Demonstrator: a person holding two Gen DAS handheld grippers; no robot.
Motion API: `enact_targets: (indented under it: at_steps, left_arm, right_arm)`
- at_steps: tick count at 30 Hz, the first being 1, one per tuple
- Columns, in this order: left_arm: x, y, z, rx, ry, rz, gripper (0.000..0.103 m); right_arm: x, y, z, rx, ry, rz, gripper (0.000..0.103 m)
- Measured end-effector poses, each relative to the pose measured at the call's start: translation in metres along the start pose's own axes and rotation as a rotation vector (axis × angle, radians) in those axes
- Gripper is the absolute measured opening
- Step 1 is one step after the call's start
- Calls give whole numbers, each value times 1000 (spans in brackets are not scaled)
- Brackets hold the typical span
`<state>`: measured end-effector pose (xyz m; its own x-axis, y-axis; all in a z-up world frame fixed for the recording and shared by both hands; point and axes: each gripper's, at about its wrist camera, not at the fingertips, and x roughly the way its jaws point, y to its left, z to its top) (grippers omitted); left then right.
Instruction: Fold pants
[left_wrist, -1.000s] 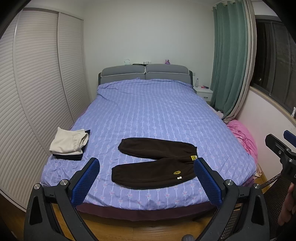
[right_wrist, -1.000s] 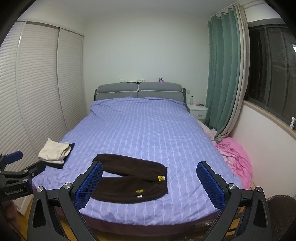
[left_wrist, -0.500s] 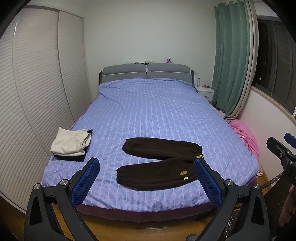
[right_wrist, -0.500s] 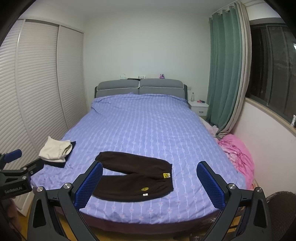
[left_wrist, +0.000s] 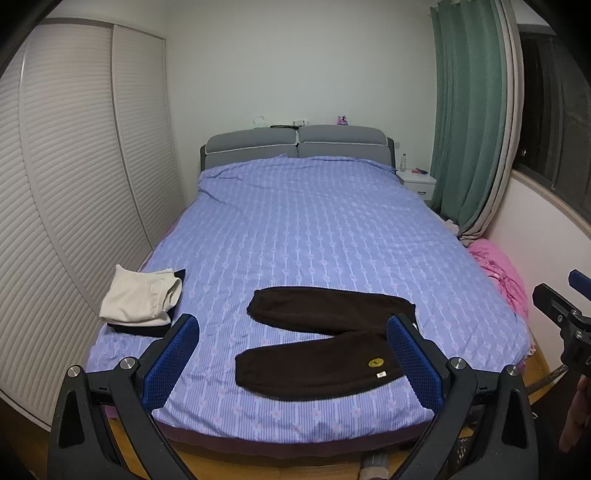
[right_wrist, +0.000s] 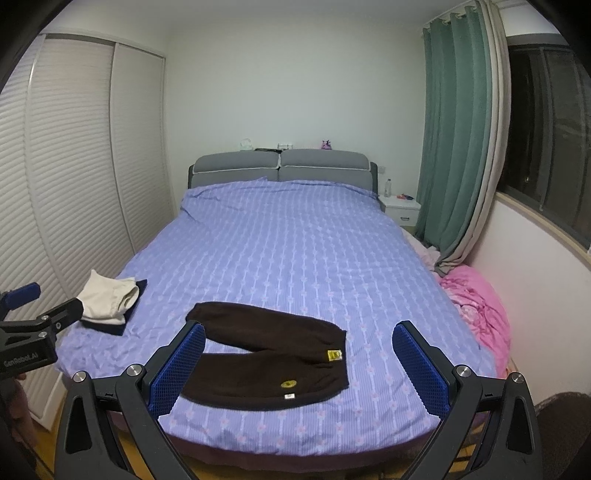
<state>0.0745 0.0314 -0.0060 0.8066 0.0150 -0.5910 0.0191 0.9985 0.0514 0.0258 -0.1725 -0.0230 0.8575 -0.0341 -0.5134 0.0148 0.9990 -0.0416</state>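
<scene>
A: Where are the dark brown fleece pants (left_wrist: 325, 343)?
B: Spread flat near the foot of the purple patterned bed (left_wrist: 314, 229)
A: Grippers?
B: Left gripper (left_wrist: 291, 363) and right gripper (right_wrist: 297, 369) both spread wide, holding nothing

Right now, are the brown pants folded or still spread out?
Spread out, not folded: the brown pants lie flat on the bed, both legs apart in a V, waistband labels showing.
</scene>
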Motion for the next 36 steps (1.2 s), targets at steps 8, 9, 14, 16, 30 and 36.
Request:
enact_targets:
  at_steps: [8,9,14,16,30,36]
  left_arm:
    - [63,-36,29,-4,13,40,103]
    - [71,-40,33,-8,14,41,103]
    - [122,-67,50,20,9,72,103]
    - [143,-75,55,34,8,71,103]
    - [333,-120,69,201,70,-89,103]
    - [428,-134,51,202,95,-89,103]
  right_arm:
    - [84,-35,25,-4,39,71,102]
    - [94,-40,28,-4,42,80,102]
    - [159,-67,40,-29,79,126,102]
    - [188,-75,44,-60,103,148,102]
    - [379,-84,57,-251,293,403,102]
    - [474,-69,20,-364,436,465,92]
